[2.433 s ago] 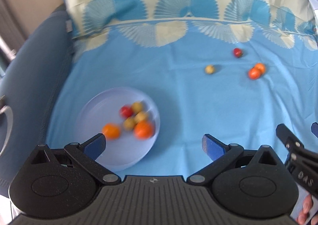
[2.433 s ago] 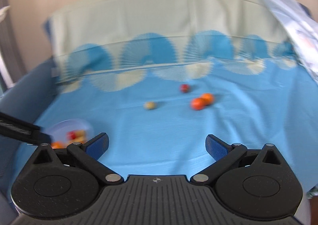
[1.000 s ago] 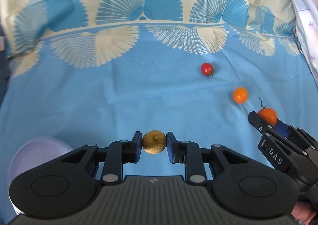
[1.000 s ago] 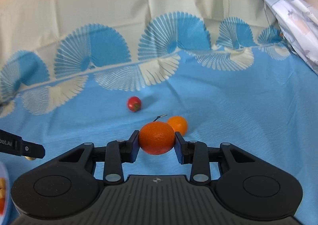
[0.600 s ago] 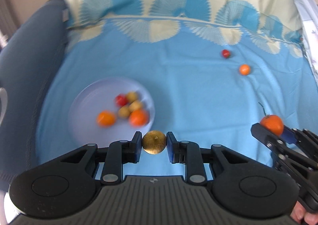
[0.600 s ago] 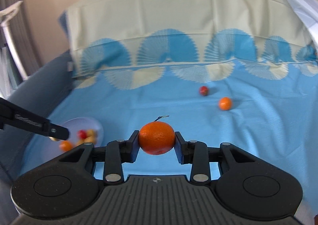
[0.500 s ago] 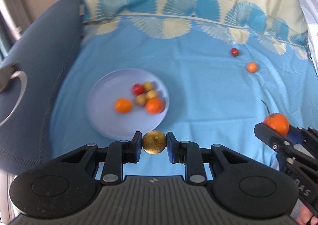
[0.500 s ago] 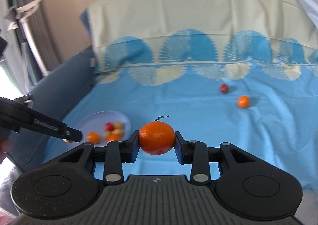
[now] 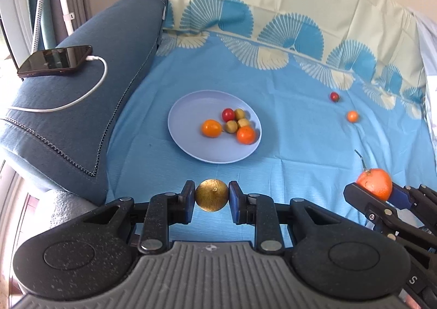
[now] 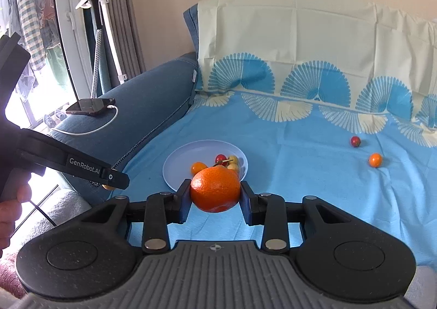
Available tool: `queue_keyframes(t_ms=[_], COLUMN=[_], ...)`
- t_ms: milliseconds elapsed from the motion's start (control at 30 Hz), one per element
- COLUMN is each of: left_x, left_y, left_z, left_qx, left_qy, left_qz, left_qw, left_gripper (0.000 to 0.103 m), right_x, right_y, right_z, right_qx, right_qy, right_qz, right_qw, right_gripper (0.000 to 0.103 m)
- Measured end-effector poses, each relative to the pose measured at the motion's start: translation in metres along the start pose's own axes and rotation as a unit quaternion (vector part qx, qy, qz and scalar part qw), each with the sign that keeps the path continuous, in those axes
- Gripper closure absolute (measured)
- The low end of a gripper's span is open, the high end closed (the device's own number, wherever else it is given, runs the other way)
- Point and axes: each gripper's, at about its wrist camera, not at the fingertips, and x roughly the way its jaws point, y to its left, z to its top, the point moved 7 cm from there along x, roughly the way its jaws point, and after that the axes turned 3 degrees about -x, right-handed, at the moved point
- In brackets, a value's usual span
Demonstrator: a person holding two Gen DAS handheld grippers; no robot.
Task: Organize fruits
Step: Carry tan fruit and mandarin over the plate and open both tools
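— Where is the golden-brown fruit (image 9: 211, 198)?
— It sits exactly between the two blue pads of the left gripper (image 9: 211, 199); the fingers (image 9: 188, 201) are clenched on its sides, and it is lifted above the blue sheet (image 9: 300, 128), just in front of the plate (image 9: 191, 106).

— And the orange (image 10: 215, 189)?
— The right gripper (image 10: 215, 194) grasps it in the same way, one pad on each side, and its stem points up. It is in the air, on the near side of the plate.

— What lies on the plate?
— Two orange fruits, one red fruit and three small yellow ones, close together.

— Is other fruit outside?
— Yes, a red fruit (image 9: 334, 96) and a small orange fruit (image 9: 352, 116) lie on the sheet, well apart from the plate. A phone (image 9: 54, 61) rests on the sofa arm (image 9: 82, 117).
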Motion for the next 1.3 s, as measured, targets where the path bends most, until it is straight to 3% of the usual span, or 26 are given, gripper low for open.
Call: queue_keyframes(t_ms=[833, 1300], left_x=[-0.002, 0.03], left_y=[0.014, 0.031], left_z=[0.002, 0.042], left_qx=[-0.025, -0.04], left_qy=[-0.007, -0.006], left_qz=[-0.015, -0.002], left_qw=[0.9996, 0.9992], left_gripper=[0.074, 0.074], right_x=[0.007, 0.049], right_y=[0.01, 0.009], right_z=[0.003, 0.017], right_qx=[-0.023, -0.025], right_qy=[0.013, 0.032], right_qz=[-0.006, -0.002], right_qw=[1.0, 0.999], right_gripper=[0.065, 0.065])
